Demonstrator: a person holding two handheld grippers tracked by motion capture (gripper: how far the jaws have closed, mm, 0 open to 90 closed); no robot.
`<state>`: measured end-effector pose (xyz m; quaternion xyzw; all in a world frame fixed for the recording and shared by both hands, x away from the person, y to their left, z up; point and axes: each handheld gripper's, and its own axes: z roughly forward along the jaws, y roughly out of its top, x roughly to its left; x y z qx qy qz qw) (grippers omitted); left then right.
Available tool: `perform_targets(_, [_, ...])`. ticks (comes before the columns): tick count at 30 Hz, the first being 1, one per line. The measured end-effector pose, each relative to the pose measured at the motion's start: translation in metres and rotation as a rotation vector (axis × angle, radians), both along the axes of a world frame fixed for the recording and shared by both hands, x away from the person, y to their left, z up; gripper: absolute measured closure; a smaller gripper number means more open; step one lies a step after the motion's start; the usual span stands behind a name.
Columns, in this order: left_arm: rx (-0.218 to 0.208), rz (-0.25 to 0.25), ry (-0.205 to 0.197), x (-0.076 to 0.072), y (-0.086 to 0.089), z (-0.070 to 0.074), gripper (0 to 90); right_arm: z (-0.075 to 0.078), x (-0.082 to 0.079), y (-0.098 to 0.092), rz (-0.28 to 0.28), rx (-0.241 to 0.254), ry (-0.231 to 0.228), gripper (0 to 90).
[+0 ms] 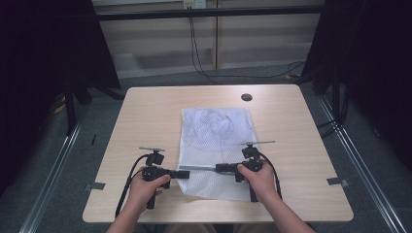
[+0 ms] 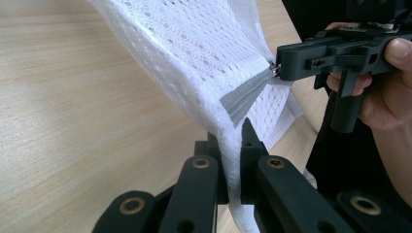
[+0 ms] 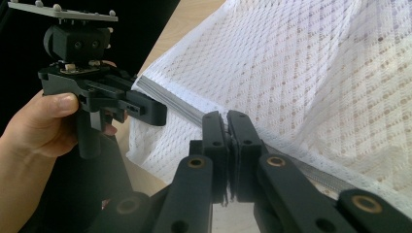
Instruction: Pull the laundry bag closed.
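Observation:
A white mesh bag [image 1: 216,128] lies flat on the middle of the wooden table [image 1: 145,116]; a grey zipper [image 1: 199,167] runs across its near end. My left gripper [image 1: 184,173] is shut on the bag's left edge, where the zipper ends. The left gripper view shows the white mesh [image 2: 194,43] pinched between that gripper's [image 2: 232,145] jaws. My right gripper [image 1: 217,168] faces it from the right, shut on the zipper [image 3: 170,102]; its [image 3: 227,121] jaws are pressed together there. The zipper [image 2: 245,94] is stretched taut between the two, lifting the fabric a little.
A round black grommet [image 1: 247,97] sits in the tabletop near the far edge, behind the bag. Bare wood lies to the left and right of the bag. Dark curtains flank the table and cables [image 1: 204,68] trail on the floor beyond it.

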<state>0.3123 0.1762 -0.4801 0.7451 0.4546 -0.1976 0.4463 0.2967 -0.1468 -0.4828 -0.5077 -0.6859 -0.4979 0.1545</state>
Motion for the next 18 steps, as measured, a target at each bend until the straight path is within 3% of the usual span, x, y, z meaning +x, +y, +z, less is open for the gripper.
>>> perform_targets(18, [0.000, 0.012, -0.002, 0.000, 0.004, 0.001, 89.0, 0.000, 0.002, -0.014, -0.021, 0.004, 0.008, 87.2])
